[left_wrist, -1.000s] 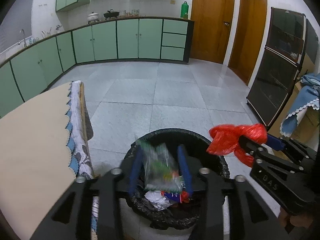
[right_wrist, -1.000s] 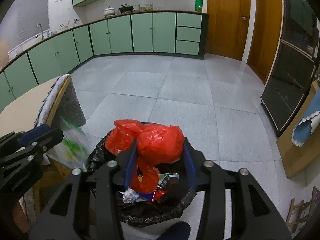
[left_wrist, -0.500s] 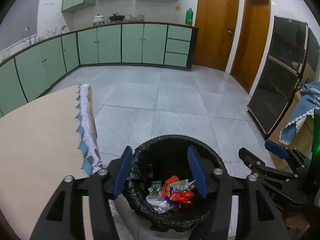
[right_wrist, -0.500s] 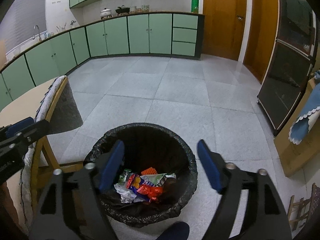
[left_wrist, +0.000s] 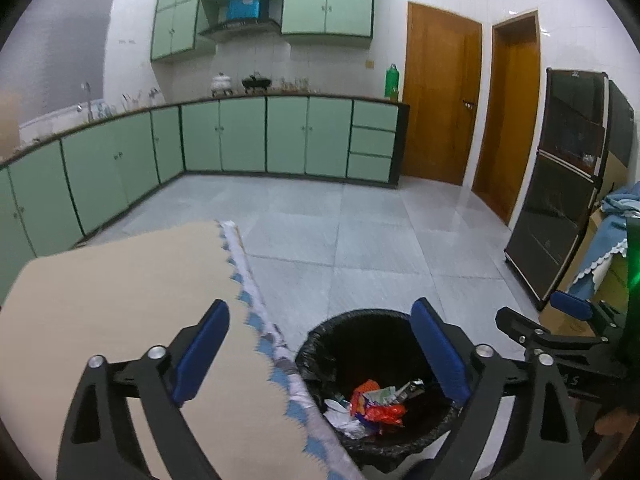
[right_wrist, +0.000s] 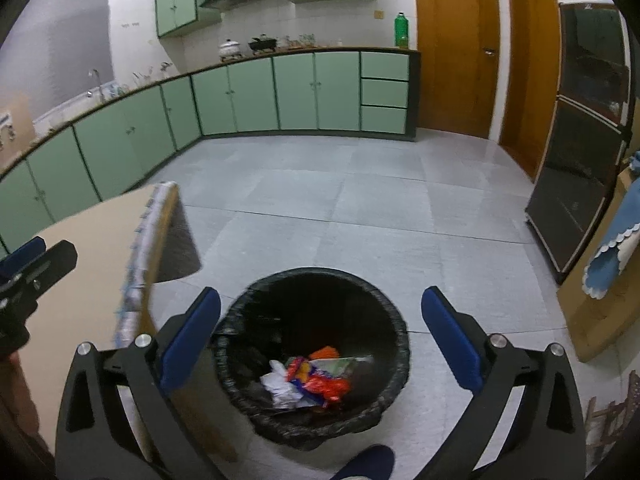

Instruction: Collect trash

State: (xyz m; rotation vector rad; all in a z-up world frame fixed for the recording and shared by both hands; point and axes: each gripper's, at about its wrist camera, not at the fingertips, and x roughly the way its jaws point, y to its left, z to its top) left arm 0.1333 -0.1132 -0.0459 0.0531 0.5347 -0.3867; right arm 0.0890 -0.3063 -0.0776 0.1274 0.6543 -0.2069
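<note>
Pretty clearly a home kitchen. Mint-green base cabinets [left_wrist: 244,136] run in an L along the far and left walls, with matching wall cupboards [left_wrist: 328,0] and a range hood [left_wrist: 240,26] above. On the far worktop [right_wrist: 304,49] sit a white pot [right_wrist: 229,47], a dark pan [right_wrist: 262,44] and a green bottle [right_wrist: 401,30]; a tap [right_wrist: 94,76] stands over at the left. There's a grey tiled floor [left_wrist: 360,232], two wooden doors [left_wrist: 440,100] on the right, and a bin with a black liner [right_wrist: 312,356] nearby holding wrappers.
</note>
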